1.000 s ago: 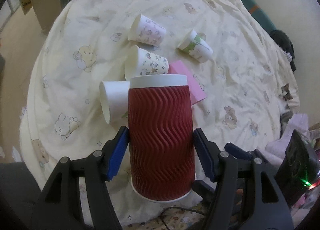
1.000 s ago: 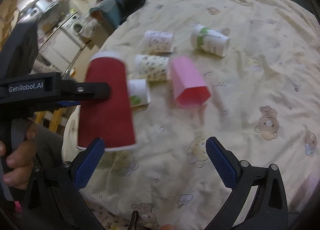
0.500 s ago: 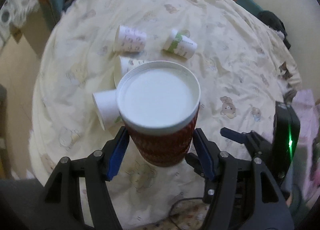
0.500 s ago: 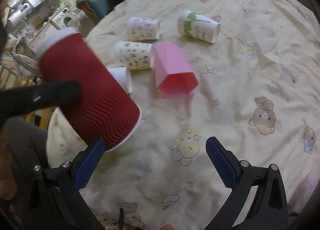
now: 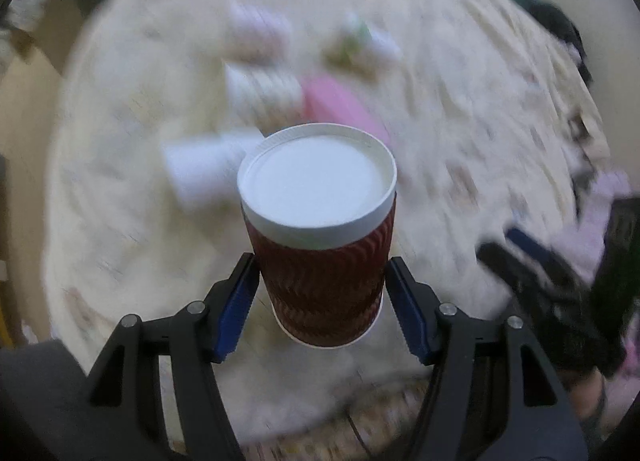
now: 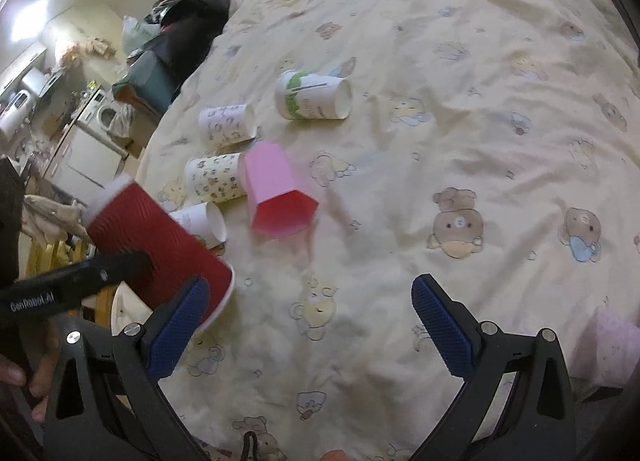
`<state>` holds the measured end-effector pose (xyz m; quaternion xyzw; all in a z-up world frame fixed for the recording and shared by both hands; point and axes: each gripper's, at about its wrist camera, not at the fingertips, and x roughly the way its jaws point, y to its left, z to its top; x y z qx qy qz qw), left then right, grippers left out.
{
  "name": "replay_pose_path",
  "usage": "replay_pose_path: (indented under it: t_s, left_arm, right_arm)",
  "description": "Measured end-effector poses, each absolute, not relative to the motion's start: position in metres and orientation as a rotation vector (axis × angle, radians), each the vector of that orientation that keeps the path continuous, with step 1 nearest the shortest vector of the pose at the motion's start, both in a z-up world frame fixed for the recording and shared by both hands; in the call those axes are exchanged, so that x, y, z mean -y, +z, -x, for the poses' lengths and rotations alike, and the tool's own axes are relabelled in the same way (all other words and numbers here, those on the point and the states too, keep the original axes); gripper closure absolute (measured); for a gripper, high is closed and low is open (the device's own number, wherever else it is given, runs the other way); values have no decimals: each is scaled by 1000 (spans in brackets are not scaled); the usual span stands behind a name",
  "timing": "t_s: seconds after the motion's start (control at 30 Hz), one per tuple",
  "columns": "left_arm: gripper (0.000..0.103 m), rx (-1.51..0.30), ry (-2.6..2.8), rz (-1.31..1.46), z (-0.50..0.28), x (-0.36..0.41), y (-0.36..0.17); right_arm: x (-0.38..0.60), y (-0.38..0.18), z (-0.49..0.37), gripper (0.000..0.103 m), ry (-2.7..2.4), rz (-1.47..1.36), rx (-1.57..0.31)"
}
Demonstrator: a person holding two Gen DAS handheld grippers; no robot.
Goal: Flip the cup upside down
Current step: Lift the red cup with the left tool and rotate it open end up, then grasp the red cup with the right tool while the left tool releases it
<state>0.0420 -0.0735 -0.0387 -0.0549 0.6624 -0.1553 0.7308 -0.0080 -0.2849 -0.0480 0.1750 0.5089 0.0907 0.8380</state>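
A cream bedsheet printed with bears covers the bed. Above its left edge, the left gripper clamps a red ripple cup tilted in the air, its closed white base up and its open rim down toward the sheet. The right gripper hovers over the sheet, jaws wide apart and holding nothing. On the sheet beyond the red cup lie a pink cup, a green-marked paper cup and three smaller patterned or white cups.
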Motion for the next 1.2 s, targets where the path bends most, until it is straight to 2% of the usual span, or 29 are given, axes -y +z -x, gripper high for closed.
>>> replay_pose_path:
  t_s: [0.07, 0.27, 0.7, 0.77, 0.83, 0.87, 0.93, 0.97, 1.2]
  left_arm:
    - [42, -1547, -389, 132, -41, 80, -48]
    - [41, -1664, -384, 67, -54, 100, -74]
    - [38, -1699, -294, 119, -96, 113, -107]
    - [35, -1706, -297, 157, -98, 111, -107]
    - [27, -1725, -306, 200, -99, 106, -109]
    - [24, -1719, -309, 210, -97, 103, -105]
    - [12, -1666, -338, 209, -90, 93, -90]
    - [10, -1636, -354, 196, -84, 86, -80]
    - [9, -1440, -252, 125, -52, 28, -46]
  right_arm:
    - [289, -47, 8, 0, 178, -375, -1074]
    - [313, -43, 10, 0, 109, -446, -1041]
    - [319, -48, 10, 0, 91, -462, -1058]
    - [316, -48, 8, 0, 93, -451, -1061]
    - [314, -49, 7, 0, 98, -449, -1064]
    - [314, -50, 6, 0, 100, -450, -1067]
    - [313, -51, 5, 0, 107, -449, -1073]
    - [312, -52, 5, 0, 114, -452, -1080]
    - [287, -64, -19, 0, 335, -551, -1241]
